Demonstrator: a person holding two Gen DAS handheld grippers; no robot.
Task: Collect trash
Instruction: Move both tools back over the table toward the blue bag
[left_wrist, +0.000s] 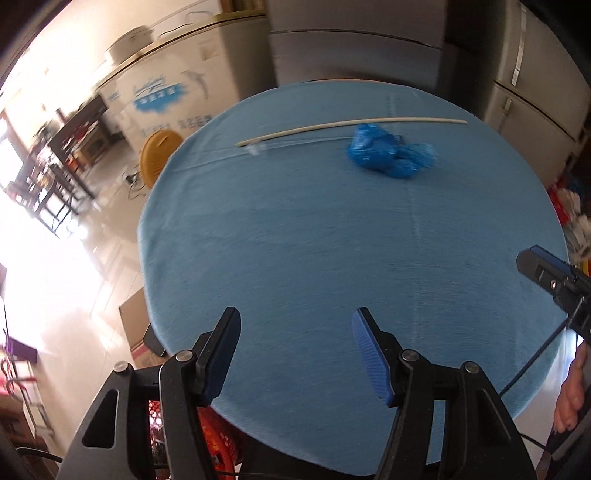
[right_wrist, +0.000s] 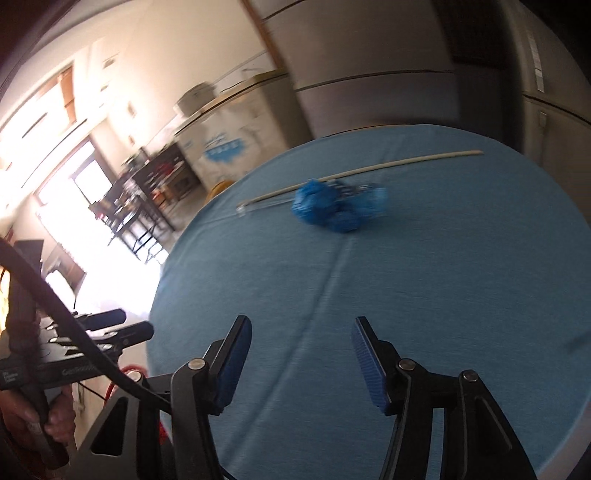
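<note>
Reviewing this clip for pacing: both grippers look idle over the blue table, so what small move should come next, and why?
Probably reach the right gripper forward toward the crumpled blue plastic. Both it and the left gripper are open and empty, near the table's near edge. The plastic lies at the far side, next to a long pale stick, and it looks the easiest piece to pinch.

Blue table (left_wrist: 295, 258) w/ bag (left_wrist: 391, 155), stick (left_wrist: 351, 123)

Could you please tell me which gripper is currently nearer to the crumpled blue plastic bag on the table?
Neither clearly. The left gripper and right gripper both hover open at the table's near edge, with the crumpled blue plastic bag far across the table beside the long stick.
</note>
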